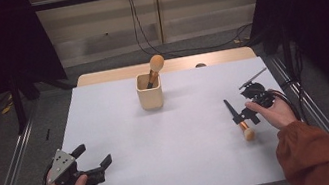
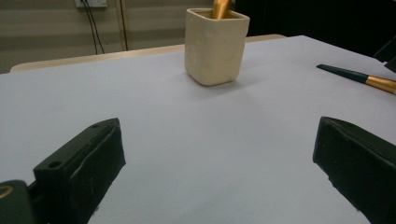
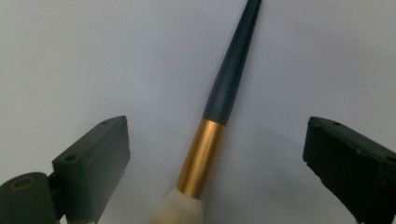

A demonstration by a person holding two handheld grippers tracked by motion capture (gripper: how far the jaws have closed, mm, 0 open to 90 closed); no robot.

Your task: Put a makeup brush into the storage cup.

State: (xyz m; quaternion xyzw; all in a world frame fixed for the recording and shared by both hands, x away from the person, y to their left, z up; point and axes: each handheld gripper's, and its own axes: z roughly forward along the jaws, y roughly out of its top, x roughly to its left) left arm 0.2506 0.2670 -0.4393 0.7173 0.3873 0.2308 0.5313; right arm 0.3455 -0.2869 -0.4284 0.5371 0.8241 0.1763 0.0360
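Observation:
A cream square cup (image 1: 149, 91) (image 2: 215, 46) stands at the back middle of the white table (image 1: 161, 144). In it a makeup brush (image 1: 155, 68) (image 2: 222, 8) stands upright, tan head up. A second brush (image 1: 239, 120) (image 3: 219, 112) (image 2: 359, 77), with a dark handle, gold ferrule and pale bristles, lies flat at the right. My right gripper (image 1: 246, 108) (image 3: 219, 172) hovers open over it, one jaw on each side of the ferrule and apart from it. My left gripper (image 1: 94, 154) (image 2: 215, 172) rests open near the front left, facing the cup with nothing between its jaws.
A wooden table edge (image 1: 99, 77) shows behind the white surface, with a small dark object (image 1: 200, 65) on it. Metal rails (image 1: 13, 168) run along both sides on the floor. Cables (image 1: 142, 30) hang down the back wall.

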